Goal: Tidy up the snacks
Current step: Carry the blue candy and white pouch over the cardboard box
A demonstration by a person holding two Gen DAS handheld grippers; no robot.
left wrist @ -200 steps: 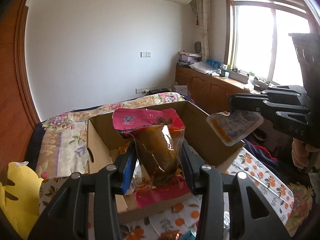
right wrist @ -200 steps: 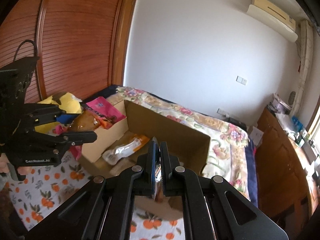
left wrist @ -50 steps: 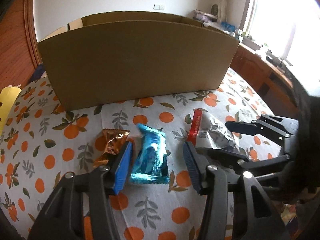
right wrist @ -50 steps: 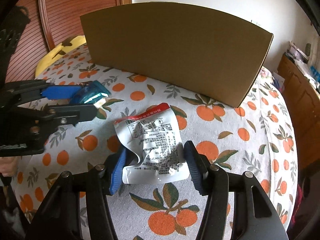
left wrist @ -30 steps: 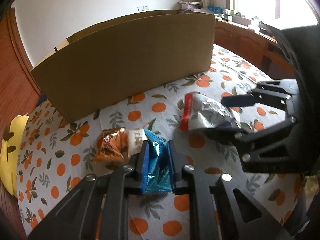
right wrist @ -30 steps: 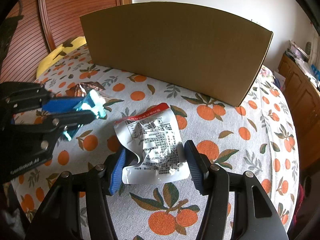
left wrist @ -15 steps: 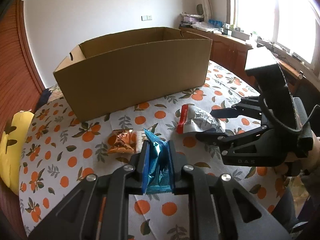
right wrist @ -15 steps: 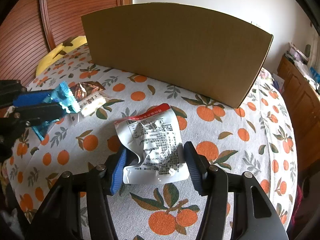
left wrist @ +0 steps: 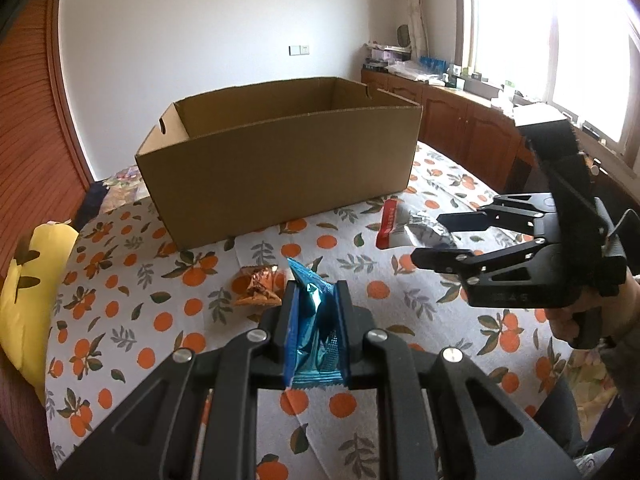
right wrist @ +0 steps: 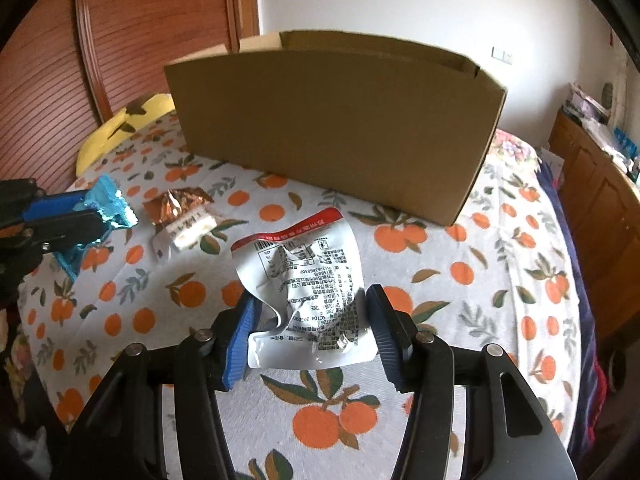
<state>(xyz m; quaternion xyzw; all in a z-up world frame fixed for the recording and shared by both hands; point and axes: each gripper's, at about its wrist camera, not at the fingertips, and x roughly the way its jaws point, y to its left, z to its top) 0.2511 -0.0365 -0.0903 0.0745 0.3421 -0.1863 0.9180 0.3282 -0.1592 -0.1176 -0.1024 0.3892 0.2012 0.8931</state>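
Observation:
My left gripper (left wrist: 316, 304) is shut on a shiny blue snack packet (left wrist: 314, 322) and holds it above the orange-print cloth; it also shows in the right wrist view (right wrist: 105, 204). My right gripper (right wrist: 310, 314) is open, its jaws on either side of a white pouch with a red top edge (right wrist: 308, 276), which lies on the cloth. The pouch also shows in the left wrist view (left wrist: 394, 226), as does the right gripper (left wrist: 430, 238). An open cardboard box (left wrist: 280, 160) stands behind, also in the right wrist view (right wrist: 340, 120).
A copper foil snack (right wrist: 178, 202) and a small white snack bar (right wrist: 188, 230) lie on the cloth (right wrist: 460, 280) between the grippers. A yellow cushion (left wrist: 28, 280) lies at the left. Wooden cabinets (left wrist: 472, 132) and a window stand at the right.
My left gripper closed on the blue packet and lifted it up and back from the cloth. My right gripper stays open around the white pouch, slightly raised.

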